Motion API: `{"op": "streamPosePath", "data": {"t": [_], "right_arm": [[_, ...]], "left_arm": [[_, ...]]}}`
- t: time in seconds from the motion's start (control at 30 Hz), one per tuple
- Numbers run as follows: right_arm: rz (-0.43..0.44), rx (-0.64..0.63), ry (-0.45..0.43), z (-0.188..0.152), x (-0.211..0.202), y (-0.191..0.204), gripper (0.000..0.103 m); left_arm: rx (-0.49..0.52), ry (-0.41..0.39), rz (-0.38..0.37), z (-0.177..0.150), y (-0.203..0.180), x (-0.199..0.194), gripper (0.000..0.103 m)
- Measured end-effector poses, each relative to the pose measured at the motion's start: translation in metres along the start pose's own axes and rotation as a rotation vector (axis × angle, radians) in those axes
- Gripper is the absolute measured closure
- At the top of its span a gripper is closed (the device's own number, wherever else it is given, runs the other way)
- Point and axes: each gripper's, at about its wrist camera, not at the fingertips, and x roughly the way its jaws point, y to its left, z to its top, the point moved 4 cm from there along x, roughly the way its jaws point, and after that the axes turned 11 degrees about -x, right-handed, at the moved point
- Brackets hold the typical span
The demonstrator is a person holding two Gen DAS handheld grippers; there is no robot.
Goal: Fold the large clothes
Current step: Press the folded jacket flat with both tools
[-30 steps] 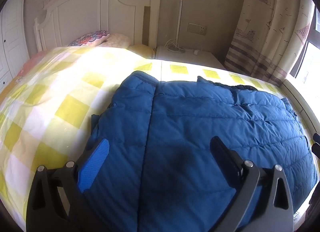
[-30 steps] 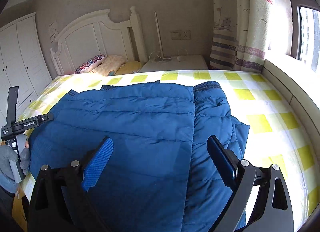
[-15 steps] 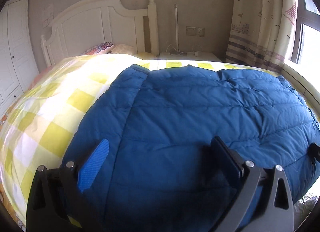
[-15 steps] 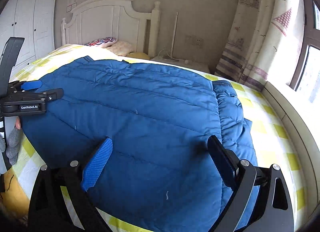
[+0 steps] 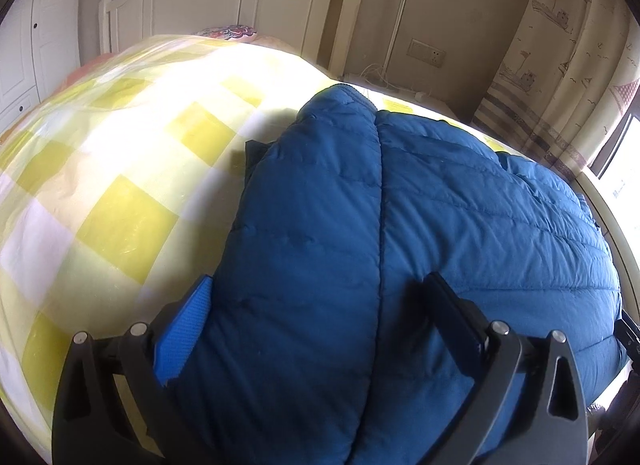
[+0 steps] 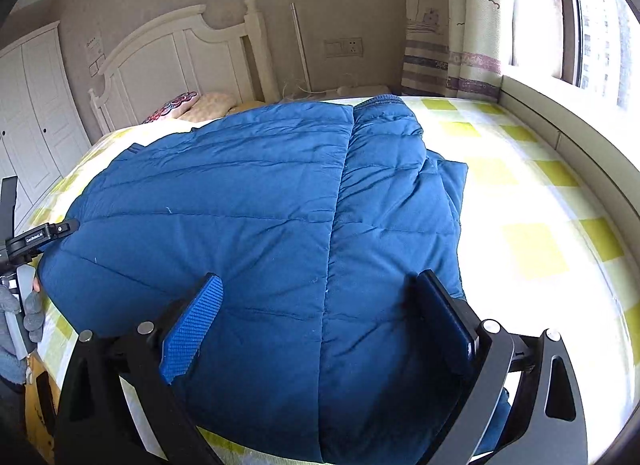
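Observation:
A blue quilted puffer jacket (image 5: 400, 233) (image 6: 272, 205) lies spread on a bed with a yellow and white checked cover (image 5: 112, 169) (image 6: 528, 225). Its sleeves lie folded in along the sides. My left gripper (image 5: 320, 305) is open and hovers over the jacket's near left part, with its blue pad at the jacket's edge. My right gripper (image 6: 324, 309) is open above the jacket's near edge, with nothing between its fingers. In the right wrist view the left gripper (image 6: 36, 237) shows at the far left, held by a gloved hand (image 6: 20, 313).
A white headboard (image 6: 180, 53) and pillows (image 6: 192, 103) stand at the far end of the bed. A nightstand with cables (image 5: 396, 85) sits beside it. Curtains (image 6: 452, 21) and a window sill (image 6: 560, 105) run along the right side. White wardrobe doors (image 6: 28, 105) are on the left.
Both grippers have shifted and turned over the jacket; the left view has swung left, showing more bedcover. Both stay open and the jacket lies as before.

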Motion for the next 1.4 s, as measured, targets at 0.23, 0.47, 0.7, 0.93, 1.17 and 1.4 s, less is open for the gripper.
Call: {"op": "streamPosePath", "data": {"t": [0.23, 0.47, 0.7, 0.93, 1.17, 1.4], "right_arm": [[-0.053, -0.026, -0.116, 0.012, -0.036, 0.033, 0.011], [-0.016, -0.323, -0.103, 0.027, -0.017, 0.138, 0.009], [-0.248, -0.213, -0.094, 0.026, -0.009, 0.089, 0.009], [-0.294, 0.062, -0.143, 0.0, -0.064, -0.008, 0.009], [-0.037, -0.149, -0.111, 0.006, -0.034, 0.078, 0.008], [-0.092, -0.052, -0.066, -0.016, -0.031, 0.035, 0.009]], "left_arm": [[-0.037, -0.13, 0.024, -0.009, -0.004, -0.038, 0.003], [0.032, -0.227, 0.067, -0.023, -0.032, -0.059, 0.003], [0.089, -0.385, 0.231, -0.015, -0.026, -0.087, 0.002], [0.028, -0.38, 0.111, -0.019, -0.006, -0.104, 0.003], [0.204, -0.18, -0.007, -0.045, -0.077, -0.062, 0.002], [0.126, -0.138, 0.06, -0.037, -0.027, -0.044, 0.002]]}}
